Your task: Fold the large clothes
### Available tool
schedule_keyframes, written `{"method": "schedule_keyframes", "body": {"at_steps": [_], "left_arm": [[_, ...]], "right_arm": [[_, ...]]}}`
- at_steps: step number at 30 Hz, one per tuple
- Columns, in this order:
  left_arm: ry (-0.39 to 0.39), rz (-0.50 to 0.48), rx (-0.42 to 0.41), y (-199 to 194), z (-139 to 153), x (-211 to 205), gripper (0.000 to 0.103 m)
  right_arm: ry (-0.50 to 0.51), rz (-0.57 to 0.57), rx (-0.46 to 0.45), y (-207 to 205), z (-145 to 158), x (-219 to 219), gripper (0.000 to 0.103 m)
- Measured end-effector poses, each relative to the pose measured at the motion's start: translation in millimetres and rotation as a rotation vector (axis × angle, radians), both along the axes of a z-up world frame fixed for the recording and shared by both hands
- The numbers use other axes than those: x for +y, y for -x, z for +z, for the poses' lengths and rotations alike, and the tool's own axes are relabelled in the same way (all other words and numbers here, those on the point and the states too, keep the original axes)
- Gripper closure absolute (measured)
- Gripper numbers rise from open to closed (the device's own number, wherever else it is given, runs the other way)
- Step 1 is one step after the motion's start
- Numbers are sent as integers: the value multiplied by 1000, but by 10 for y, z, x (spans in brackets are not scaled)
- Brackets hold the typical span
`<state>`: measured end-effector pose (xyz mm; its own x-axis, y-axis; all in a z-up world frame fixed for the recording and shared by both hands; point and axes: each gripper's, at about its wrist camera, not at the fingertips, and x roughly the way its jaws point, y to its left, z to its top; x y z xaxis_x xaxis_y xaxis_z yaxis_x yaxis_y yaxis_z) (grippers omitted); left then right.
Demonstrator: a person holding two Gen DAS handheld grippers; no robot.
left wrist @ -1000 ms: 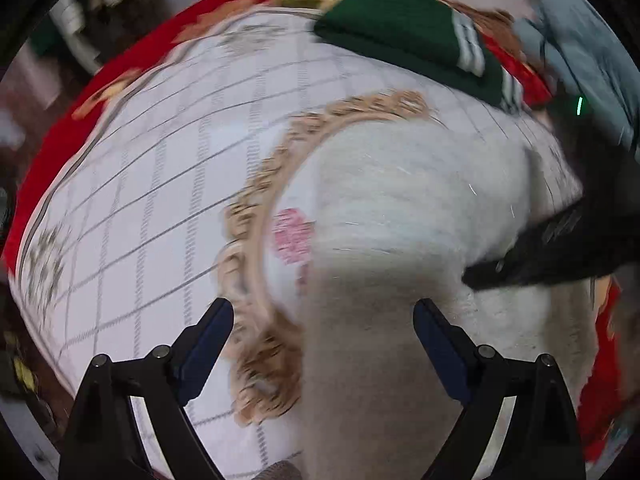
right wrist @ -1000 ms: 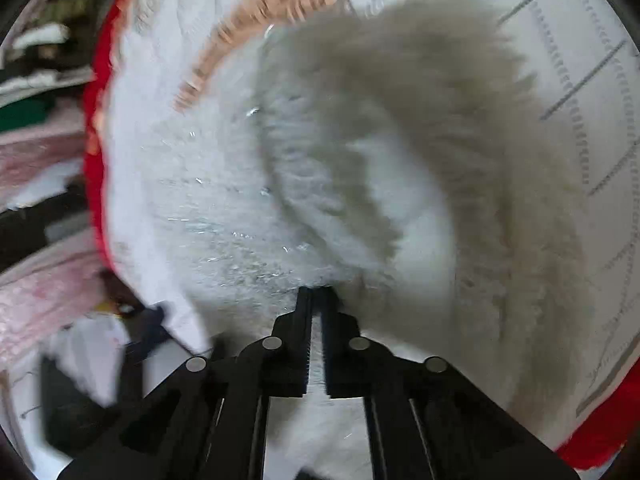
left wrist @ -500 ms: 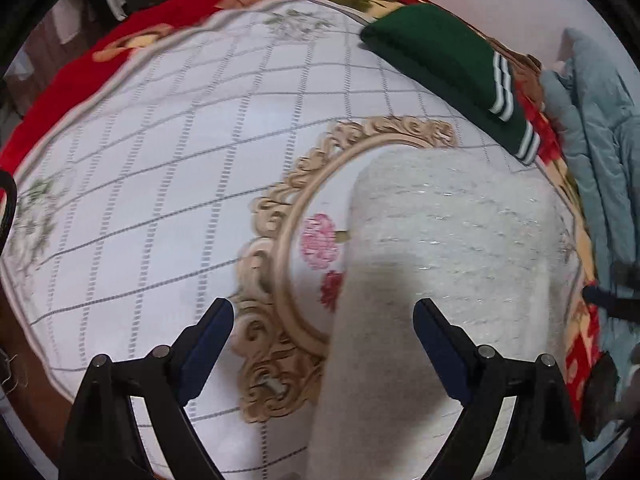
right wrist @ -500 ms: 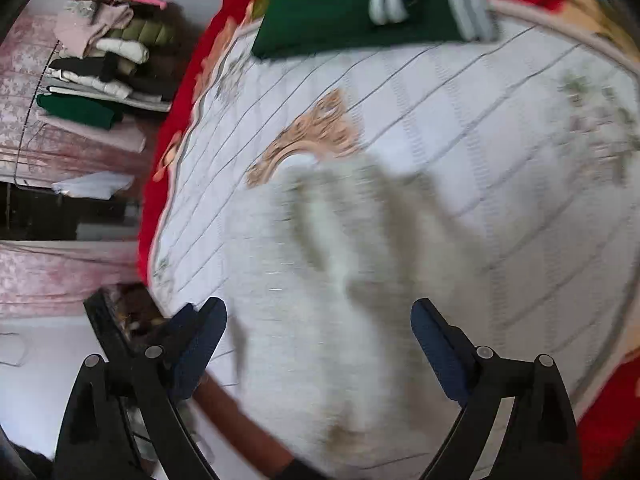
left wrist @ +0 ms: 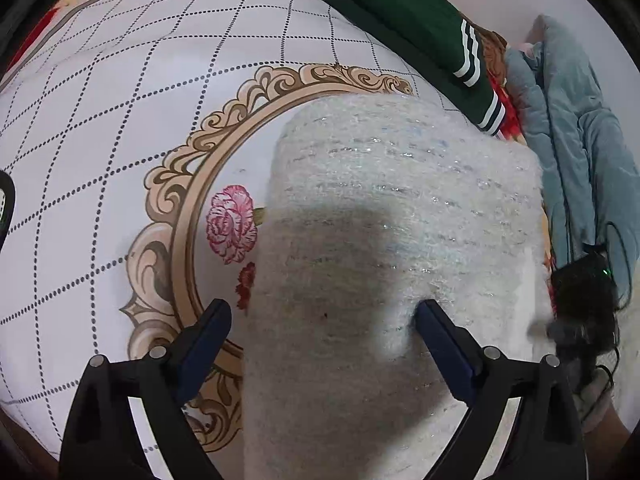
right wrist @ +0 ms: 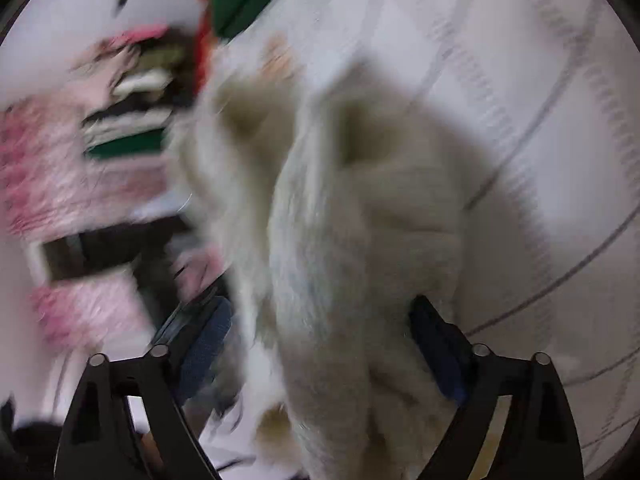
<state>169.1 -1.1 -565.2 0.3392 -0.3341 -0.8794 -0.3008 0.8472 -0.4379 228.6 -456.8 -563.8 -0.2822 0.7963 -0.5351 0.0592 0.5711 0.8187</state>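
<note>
A fluffy white sweater [left wrist: 400,208] lies folded on the patterned white bedspread [left wrist: 100,128]. My left gripper [left wrist: 322,328] is open just above its near part, one finger on each side, holding nothing. In the blurred right wrist view the same sweater [right wrist: 360,240] fills the middle, bunched and rumpled. My right gripper [right wrist: 320,332] is open with the sweater's fabric between its spread fingers, not clamped.
A folded green garment with white stripes [left wrist: 404,20] lies at the far edge of the bedspread. A grey-blue padded garment [left wrist: 580,140] lies to the right. A stack of folded clothes [right wrist: 132,112] sits off the bed's left side, blurred.
My right gripper was shut on the sweater one second ago, opened and let go, and now swings close over the sweater. My left gripper stayed open; its view shifted closer to the sweater.
</note>
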Motion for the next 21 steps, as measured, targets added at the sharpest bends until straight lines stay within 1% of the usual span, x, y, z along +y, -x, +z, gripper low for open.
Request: {"method": "schedule_keyframes", "body": {"at_steps": [1,2,3,5,6,7,9,10,11,12,13,16,19,21], "left_arm": [[8,-3,7,-3,-4,17,7],[22,-7,15,-8,-12,30,7],[34,-13,20,-14,-27,39,6],[47,-21,17,-53,-72,41,4],[60,-26,13,-79,-97,49,2],[74,-27,8,-87,-114,56,2],[114,-23,-17,-104,-121,67,4],[114,-29,-41,-115,-90,44,5],[106,-44,-59,-137,-53,5,6],[86,-61,-70,-162,-12,-44,7],[60,-80,-84,-187,44,-90,9],[18,-124,-107,-249,218,-136,14],[7,-157,-121,-351,372,-88,16],[1,-176,-129,-455,475,-50,16]], "right_arm": [[13,39,-2,36,14,28,12],[49,72,17,68,-14,43,12],[109,75,33,73,-76,19,12],[186,26,25,32,-180,-72,11],[186,1,39,4,-263,-74,4],[180,-13,46,15,-259,-128,2],[162,-26,34,3,-306,-11,2],[162,-23,28,8,-296,30,4],[154,-17,29,17,-282,90,10],[131,-24,40,27,-263,143,25],[123,-34,42,69,-240,117,29],[104,-74,51,83,-181,175,37],[98,-122,50,64,-85,226,40],[88,-162,33,35,39,292,41]]}}
